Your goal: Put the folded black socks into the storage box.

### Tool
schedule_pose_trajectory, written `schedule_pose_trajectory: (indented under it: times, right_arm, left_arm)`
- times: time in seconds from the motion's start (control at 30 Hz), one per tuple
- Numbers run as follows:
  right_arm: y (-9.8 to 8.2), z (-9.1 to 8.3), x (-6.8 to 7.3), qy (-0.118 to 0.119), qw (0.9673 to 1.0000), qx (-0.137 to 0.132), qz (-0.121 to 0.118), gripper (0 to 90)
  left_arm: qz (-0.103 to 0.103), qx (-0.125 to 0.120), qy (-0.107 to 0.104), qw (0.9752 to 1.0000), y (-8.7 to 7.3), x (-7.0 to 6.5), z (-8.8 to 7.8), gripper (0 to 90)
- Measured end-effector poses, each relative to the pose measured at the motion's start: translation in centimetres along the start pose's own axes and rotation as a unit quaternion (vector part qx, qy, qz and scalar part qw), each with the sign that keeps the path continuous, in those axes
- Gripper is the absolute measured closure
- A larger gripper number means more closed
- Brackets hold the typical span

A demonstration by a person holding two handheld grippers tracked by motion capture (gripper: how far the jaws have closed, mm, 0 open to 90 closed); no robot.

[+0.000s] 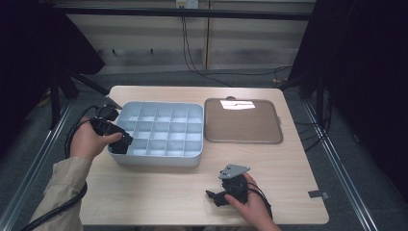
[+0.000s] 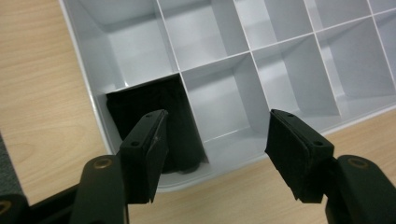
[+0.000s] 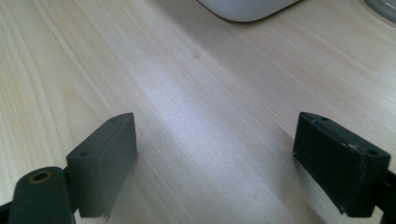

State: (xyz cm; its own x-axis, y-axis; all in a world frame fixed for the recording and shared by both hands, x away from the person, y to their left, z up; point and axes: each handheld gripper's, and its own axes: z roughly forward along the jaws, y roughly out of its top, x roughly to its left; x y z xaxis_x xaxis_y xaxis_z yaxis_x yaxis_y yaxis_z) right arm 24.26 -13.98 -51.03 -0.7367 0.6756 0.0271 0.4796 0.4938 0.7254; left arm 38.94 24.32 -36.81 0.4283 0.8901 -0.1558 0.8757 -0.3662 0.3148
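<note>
Open left gripper [image 2: 215, 154], divided tray [image 1: 159, 130], lid [image 1: 243, 120]

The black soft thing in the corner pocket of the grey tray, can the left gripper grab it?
Probably yes: the left gripper hangs open right over the black soft thing in the grey tray, nothing between.

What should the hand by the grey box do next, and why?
Probably lift the left gripper up and away from the divided box. A black thing already lies in the corner compartment, and the jaws stand open above it, pressing on nothing. The right gripper waits open over the table.
</note>
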Motion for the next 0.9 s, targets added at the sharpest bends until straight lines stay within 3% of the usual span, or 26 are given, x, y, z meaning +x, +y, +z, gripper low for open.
schedule_pose_trajectory:
  times: [0.9]
  right_arm:
    - [0.0,0.0,0.0,0.000,1.0000,0.002,0.001,13.0]
  left_arm:
    - [0.023,-0.015,-0.023,0.9994,-2.4,-0.9,-0.1,31.1]
